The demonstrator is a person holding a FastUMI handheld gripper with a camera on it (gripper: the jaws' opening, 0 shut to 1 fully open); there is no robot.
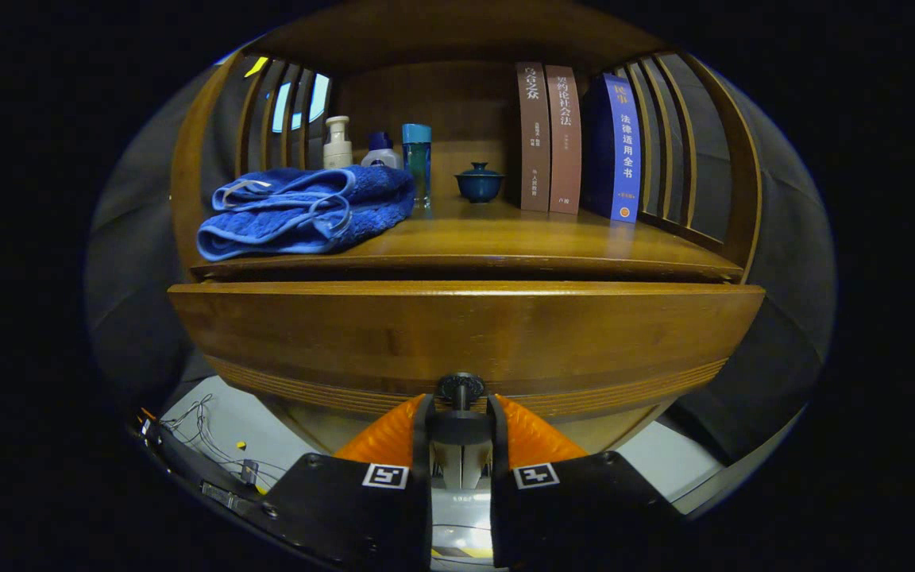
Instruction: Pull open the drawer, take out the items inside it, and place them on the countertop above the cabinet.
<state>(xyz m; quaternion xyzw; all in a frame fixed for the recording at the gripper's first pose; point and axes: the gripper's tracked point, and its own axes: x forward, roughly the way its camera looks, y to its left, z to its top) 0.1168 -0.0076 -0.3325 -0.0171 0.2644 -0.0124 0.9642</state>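
Because the tool has its fingers pressed together on the small dark knob of the drawer, a pull off the straight line could slip them off it. That drawer looks barely open, its contents hidden. On the counter above, a folded blue towel, bottles, a lidded cup and books crowd the landing space.
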